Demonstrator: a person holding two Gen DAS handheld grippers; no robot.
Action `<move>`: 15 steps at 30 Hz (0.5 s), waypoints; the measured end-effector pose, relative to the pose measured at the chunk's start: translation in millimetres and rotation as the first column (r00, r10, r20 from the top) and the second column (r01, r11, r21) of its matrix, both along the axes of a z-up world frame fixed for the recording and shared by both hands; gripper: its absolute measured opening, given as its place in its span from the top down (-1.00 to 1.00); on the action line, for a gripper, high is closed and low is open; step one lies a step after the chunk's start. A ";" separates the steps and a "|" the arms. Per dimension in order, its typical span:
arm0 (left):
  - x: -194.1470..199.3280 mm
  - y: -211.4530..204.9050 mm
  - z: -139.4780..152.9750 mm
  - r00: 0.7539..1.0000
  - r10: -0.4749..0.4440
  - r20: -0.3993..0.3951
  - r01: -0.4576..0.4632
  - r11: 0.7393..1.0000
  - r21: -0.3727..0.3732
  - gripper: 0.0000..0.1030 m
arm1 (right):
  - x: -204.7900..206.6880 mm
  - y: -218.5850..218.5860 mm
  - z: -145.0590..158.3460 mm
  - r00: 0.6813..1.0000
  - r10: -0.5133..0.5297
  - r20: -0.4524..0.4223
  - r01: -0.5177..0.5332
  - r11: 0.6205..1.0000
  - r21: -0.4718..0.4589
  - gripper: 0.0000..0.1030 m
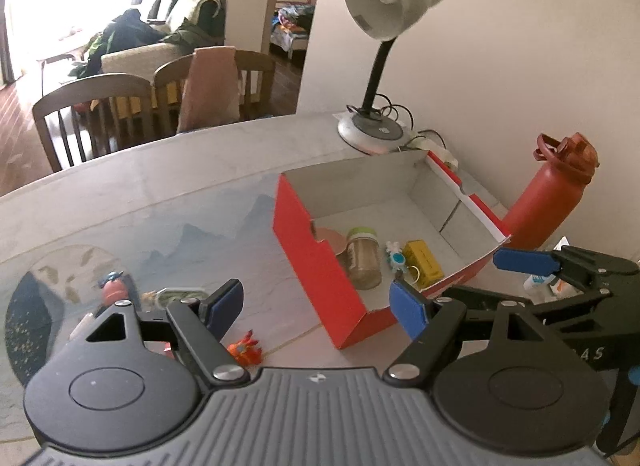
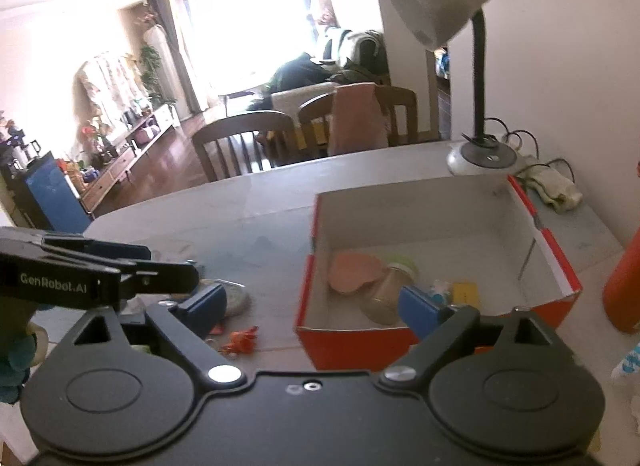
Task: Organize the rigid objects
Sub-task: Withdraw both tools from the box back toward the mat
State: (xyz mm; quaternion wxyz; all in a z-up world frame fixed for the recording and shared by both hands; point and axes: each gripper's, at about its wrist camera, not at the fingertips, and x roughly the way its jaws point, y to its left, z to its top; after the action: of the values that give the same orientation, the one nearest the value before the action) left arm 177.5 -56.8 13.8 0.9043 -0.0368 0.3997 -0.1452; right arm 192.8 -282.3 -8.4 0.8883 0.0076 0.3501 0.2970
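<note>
A red cardboard box [image 1: 316, 270] with a white inside stands open on the table; it also shows in the right wrist view [image 2: 560, 266]. In it lie a pink flat piece [image 2: 354, 272], a glass jar with a green lid [image 1: 363, 260], a small white-blue toy [image 1: 396, 257] and a yellow box [image 1: 424, 262]. A small orange toy [image 1: 245, 348] lies on the table left of the box, also in the right wrist view [image 2: 240, 340]. My left gripper [image 1: 316, 308] is open and empty above the table before the box. My right gripper [image 2: 316, 308] is open and empty at the box's near wall.
A grey desk lamp [image 1: 394, 13] stands at the back by the wall. A red water bottle [image 1: 548, 201] stands right of the box. A red-blue figure [image 1: 114, 288] and a flat tin [image 1: 180, 296] lie left. Wooden chairs [image 1: 92, 113] stand behind the table.
</note>
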 end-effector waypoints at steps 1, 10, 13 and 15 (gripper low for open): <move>-4.5 3.8 1.2 1.000 0.001 0.005 -0.001 1.000 -0.003 -0.58 | -2.3 2.9 1.2 1.000 0.005 0.003 -0.005 1.000 0.004 -0.84; -39.7 39.6 4.7 0.998 0.053 0.035 -0.053 0.999 -0.008 -0.64 | -21.6 28.1 8.0 0.998 0.067 0.012 -0.067 0.997 0.035 -0.95; -48.9 54.6 3.9 0.997 0.075 0.030 -0.074 0.997 -0.015 -0.70 | -29.2 36.9 7.6 0.996 0.090 0.012 -0.091 0.995 0.036 -0.95; -54.5 66.2 3.0 0.995 0.096 0.028 -0.095 0.995 -0.026 -0.71 | -32.1 43.3 6.2 0.994 0.105 0.009 -0.105 0.994 0.033 -0.95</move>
State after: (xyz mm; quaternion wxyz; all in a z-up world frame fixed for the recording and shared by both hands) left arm 123.1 9.3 16.9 0.9153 -0.0650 0.3826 -0.1073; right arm 160.7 -239.1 -2.2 0.8726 0.0031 0.3417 0.3491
